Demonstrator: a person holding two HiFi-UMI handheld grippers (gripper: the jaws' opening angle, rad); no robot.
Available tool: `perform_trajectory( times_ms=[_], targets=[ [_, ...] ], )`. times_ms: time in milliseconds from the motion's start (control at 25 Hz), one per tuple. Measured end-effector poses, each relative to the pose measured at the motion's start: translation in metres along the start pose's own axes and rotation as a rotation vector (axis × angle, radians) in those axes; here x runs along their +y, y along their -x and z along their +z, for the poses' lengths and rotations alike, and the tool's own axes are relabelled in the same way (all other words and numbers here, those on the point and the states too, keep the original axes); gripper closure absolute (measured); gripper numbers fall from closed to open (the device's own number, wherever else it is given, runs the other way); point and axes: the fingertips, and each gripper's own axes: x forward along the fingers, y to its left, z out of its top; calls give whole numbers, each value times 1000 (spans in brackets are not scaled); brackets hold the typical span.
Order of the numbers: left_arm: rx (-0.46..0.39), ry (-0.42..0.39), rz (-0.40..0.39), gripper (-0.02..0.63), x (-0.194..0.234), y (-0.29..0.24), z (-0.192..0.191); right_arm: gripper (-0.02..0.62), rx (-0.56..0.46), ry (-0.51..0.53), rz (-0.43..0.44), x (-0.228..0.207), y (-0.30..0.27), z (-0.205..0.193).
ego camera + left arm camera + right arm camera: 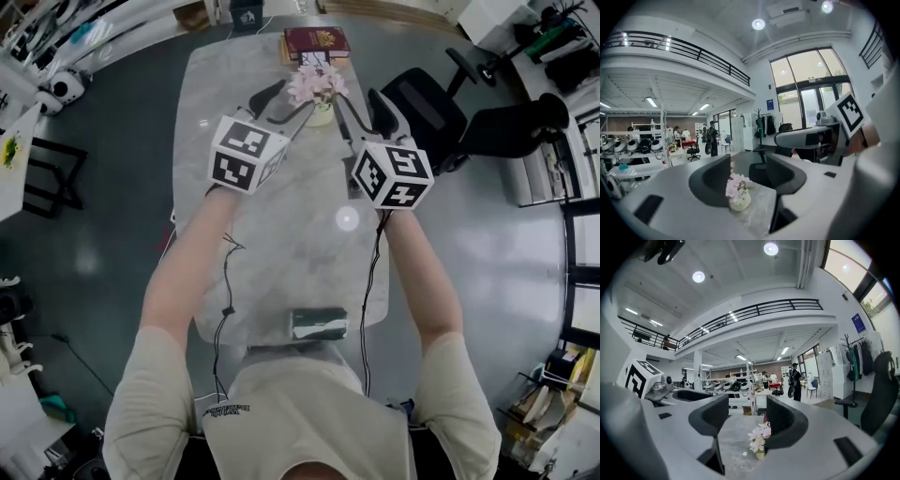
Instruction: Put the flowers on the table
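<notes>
Standing near the far edge of the pale marble table (281,244), the small cream vase of pink flowers (317,86) sits between the left gripper (281,105) and the right gripper (367,111), both half-spread and holding nothing, so any grasp should probably take the vase body, not the blooms, keeping it upright.

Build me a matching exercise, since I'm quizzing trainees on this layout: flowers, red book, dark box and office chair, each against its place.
Things:
1. flowers
2. red book
3. dark box
4. office chair

Places:
A. off the table, to its right
B. at the table's far edge
C. at the table's near edge, by the person
D. on the table, just this side of the book

Pairs: 1-D, 2-B, 3-C, 4-A
</notes>
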Motion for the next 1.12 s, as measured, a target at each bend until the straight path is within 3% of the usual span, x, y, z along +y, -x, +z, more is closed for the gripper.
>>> perform_trajectory(
  times_ms=[160, 320, 440, 640, 920, 1120],
  targets=[
    [-58, -15, -12, 407, -15, 37, 40, 382, -49, 3, 23, 24, 31, 32],
    [-84, -37, -29, 414, -34, 67, 61, 463, -82, 4, 34, 43, 63, 54],
    [-98, -52, -45, 416, -52, 88, 69, 480, -89, -4, 54, 58, 89, 61],
    [-230, 0, -18, 460, -66, 130, 91, 506, -83, -13, 96, 83, 124, 63],
    [-212, -47, -17, 525, -106, 171, 75, 552, -51, -18, 133, 110, 170, 44],
    [-250, 52, 22, 581, -118, 194, 54, 564, -40, -37, 169, 133, 191, 30]
  ],
)
